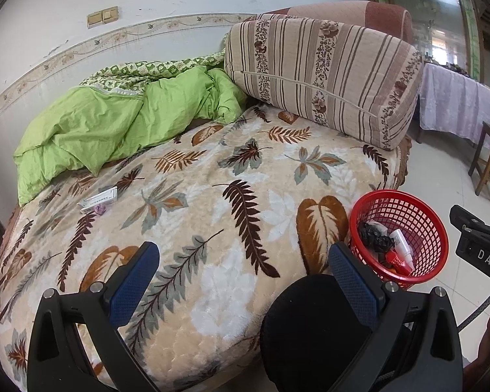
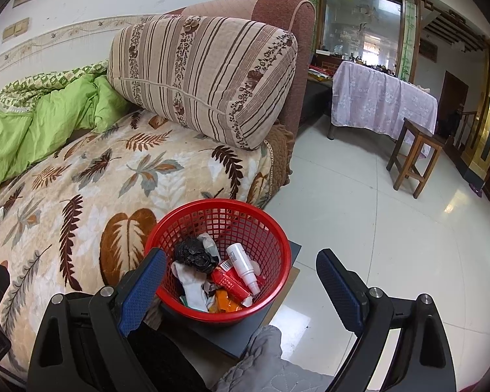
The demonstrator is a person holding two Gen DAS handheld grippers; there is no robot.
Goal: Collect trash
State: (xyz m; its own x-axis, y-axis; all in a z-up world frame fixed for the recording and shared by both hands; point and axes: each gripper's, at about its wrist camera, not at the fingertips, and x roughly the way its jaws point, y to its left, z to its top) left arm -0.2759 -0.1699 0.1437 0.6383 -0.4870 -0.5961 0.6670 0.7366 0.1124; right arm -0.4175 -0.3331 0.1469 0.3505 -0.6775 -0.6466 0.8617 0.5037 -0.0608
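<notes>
Far left on the blanket (image 1: pixel 212 202), a box (image 1: pixel 98 200) and a scrap (image 1: pixel 100 209) remain uncollected; the box's long axis runs left-right, right end farther. Left gripper (image 1: pixel 241 277): jaws open, empty. Next, judged: reach there. Near right: basket (image 2: pixel 192 307), part-filled. Right gripper (image 2: pixel 241 281): jaws wide, empty.

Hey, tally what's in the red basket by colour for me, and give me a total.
In the red basket, as far as shows:
Black: 1, crumpled black bag
White: 2, white bottle and white wad
Red: 1, red packet
Orange: 1, orange wrapper
Total: 5; smaller scraps underneath are unclear.
</notes>
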